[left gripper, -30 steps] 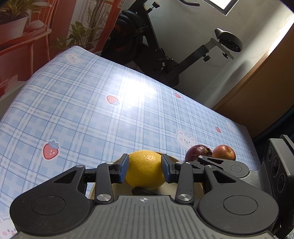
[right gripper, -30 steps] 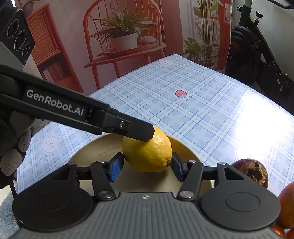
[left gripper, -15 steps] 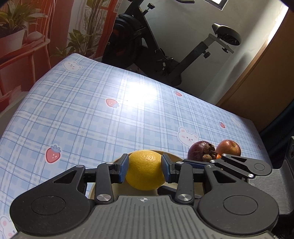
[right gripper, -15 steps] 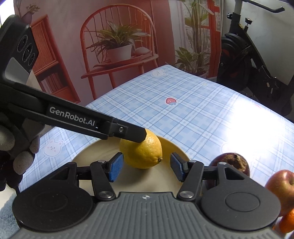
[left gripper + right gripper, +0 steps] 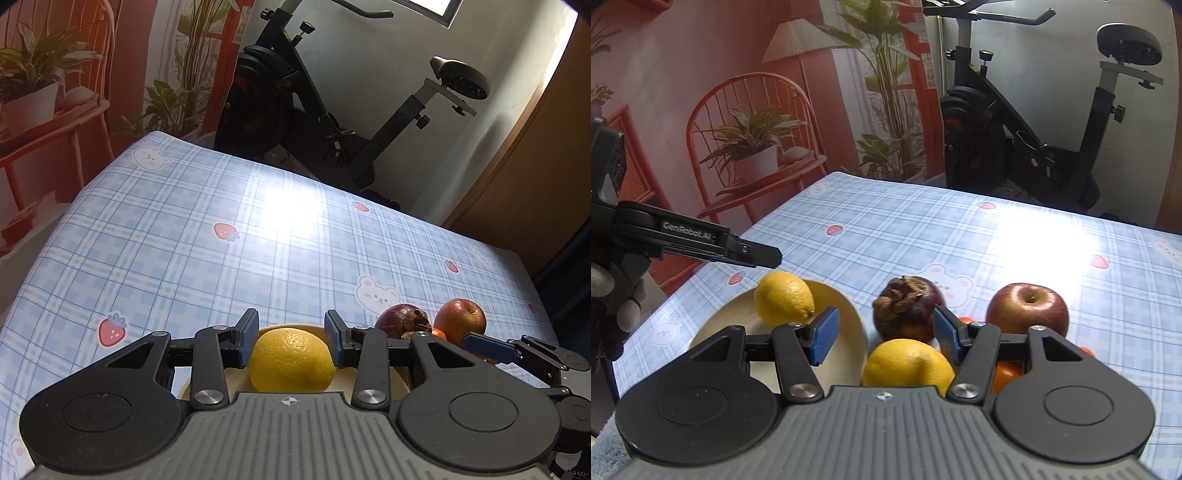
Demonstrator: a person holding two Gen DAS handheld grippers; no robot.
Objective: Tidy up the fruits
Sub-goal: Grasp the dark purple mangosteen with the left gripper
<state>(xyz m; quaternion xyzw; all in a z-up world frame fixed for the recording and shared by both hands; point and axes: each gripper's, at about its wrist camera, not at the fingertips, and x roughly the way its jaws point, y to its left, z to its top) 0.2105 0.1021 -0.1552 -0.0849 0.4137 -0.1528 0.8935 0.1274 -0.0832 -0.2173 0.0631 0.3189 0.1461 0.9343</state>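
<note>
Two lemons: second lemon (image 5: 908, 363), firm, waxy, rollable, sits between the empty, spread right gripper (image 5: 884, 334) pads, best pinched across its middle; left gripper (image 5: 291, 334) gapes around plated lemon (image 5: 291, 360).

bright daylight, tablecloth (image 5: 288, 206) glare, fisheye edges

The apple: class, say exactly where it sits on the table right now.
In the right wrist view the apple sits right of the mangosteen, on the cloth outside the plate, with an orange just in front.

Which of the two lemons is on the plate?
The far-left lemon, lying on the cream plate under the left gripper. The other lemon lies off the plate, between the right gripper's fingers.
</note>
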